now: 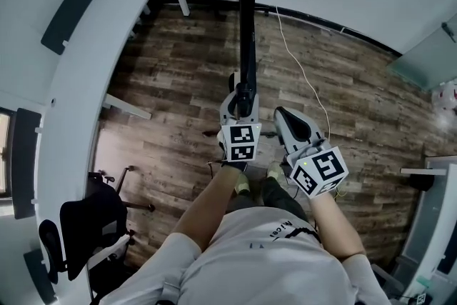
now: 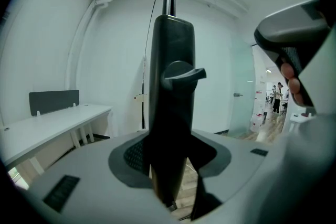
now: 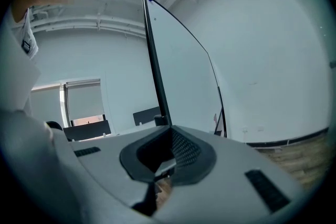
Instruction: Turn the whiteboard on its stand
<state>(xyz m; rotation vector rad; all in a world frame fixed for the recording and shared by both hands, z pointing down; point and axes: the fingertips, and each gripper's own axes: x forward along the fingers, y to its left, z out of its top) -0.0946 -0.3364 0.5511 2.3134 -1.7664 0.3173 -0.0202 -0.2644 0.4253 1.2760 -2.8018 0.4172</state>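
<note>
In the head view the whiteboard [image 1: 247, 18] stands edge-on as a thin black bar straight ahead of me. My left gripper [image 1: 240, 108] reaches onto its lower edge. The left gripper view shows the board's dark frame piece [image 2: 172, 92], with a small lever on it, standing between the jaws. A sliver of floor shows beside it on the right, so the pads are not clamped. My right gripper [image 1: 291, 123] hangs just right of the board, apart from it and shut on nothing. In the right gripper view the white board face [image 3: 184, 76] rises ahead.
A long white desk [image 1: 93, 61] with dark dividers runs along the left, and a black office chair [image 1: 86, 225] stands under it. A thin white cable [image 1: 300, 61] trails over the wooden floor. A glass door [image 1: 421, 57] is at the right. People [image 2: 275, 97] stand far off.
</note>
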